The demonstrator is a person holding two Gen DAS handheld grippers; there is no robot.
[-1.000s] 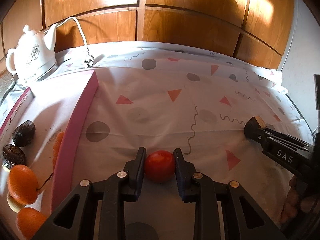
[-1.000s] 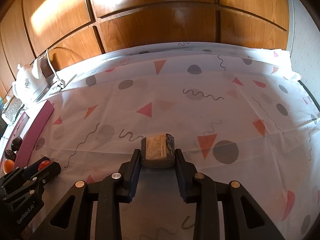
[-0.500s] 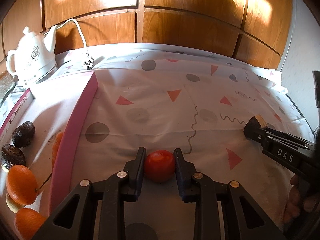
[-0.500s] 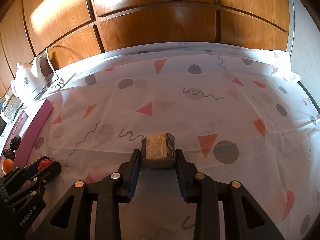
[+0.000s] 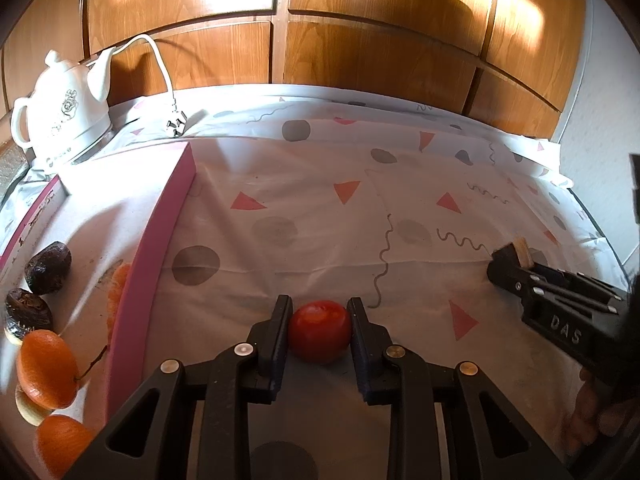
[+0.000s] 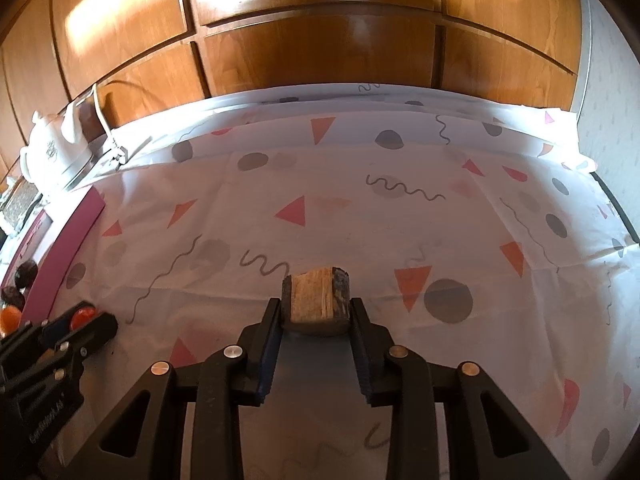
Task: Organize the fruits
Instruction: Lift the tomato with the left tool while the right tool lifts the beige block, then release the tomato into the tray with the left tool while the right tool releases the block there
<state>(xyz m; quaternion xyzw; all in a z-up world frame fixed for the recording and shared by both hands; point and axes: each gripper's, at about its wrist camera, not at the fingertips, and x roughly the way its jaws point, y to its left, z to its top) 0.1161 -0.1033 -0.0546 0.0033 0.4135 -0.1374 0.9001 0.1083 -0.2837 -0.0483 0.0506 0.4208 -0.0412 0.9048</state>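
My left gripper (image 5: 319,308) is shut on a small red tomato (image 5: 319,330), held just above the patterned tablecloth (image 5: 320,208). To its left lies a pink-edged tray (image 5: 156,264) with two oranges (image 5: 46,364), two dark wrinkled fruits (image 5: 48,266) and an orange peeled segment (image 5: 118,292). My right gripper (image 6: 316,308) is shut on a tan, dark-skinned cut chunk of fruit (image 6: 316,296) over the cloth. That right gripper (image 5: 508,258) also shows at the right of the left wrist view, and the left gripper (image 6: 92,322) with the tomato (image 6: 82,314) at the lower left of the right wrist view.
A white ceramic kettle (image 5: 66,108) with a white cord and plug (image 5: 176,124) stands at the back left. Wooden cabinet doors (image 5: 360,40) close off the far side. A hand (image 5: 592,412) shows at the lower right. The table's right edge (image 6: 616,208) runs by a pale wall.
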